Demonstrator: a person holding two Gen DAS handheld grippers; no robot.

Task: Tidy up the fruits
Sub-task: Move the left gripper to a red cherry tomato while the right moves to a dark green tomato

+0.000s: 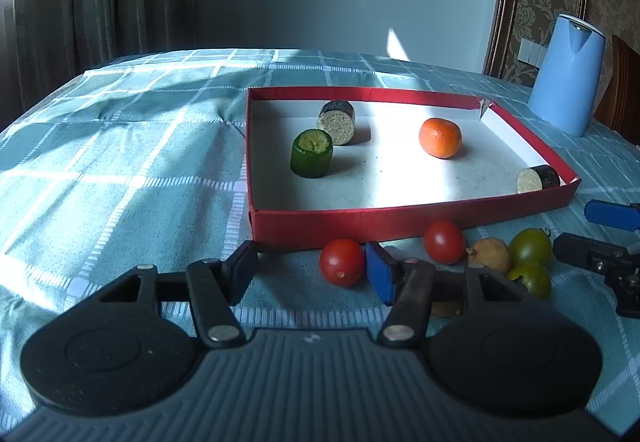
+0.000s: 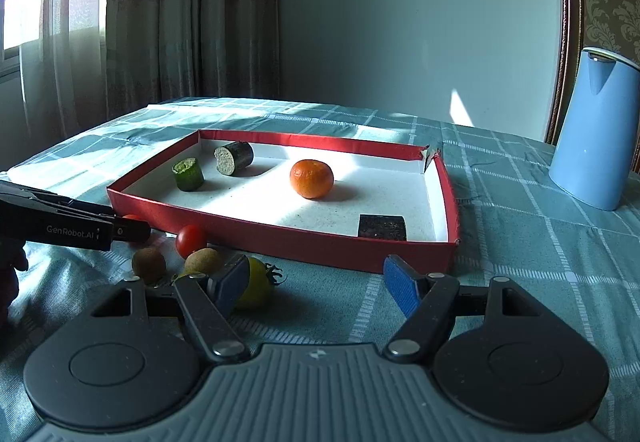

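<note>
Left wrist: left gripper (image 1: 316, 268) spread wide, red tomato (image 1: 342, 262) between fingers, touching rt pad (image 1: 380, 274).

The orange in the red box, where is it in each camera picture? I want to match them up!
Left wrist view: the orange sits right of centre, in the far right part of the red box.
Right wrist view: the orange sits near the middle of the picture, mid-box.
Shared landmark: the green cucumber piece stands to the orange's left in both views.
</note>
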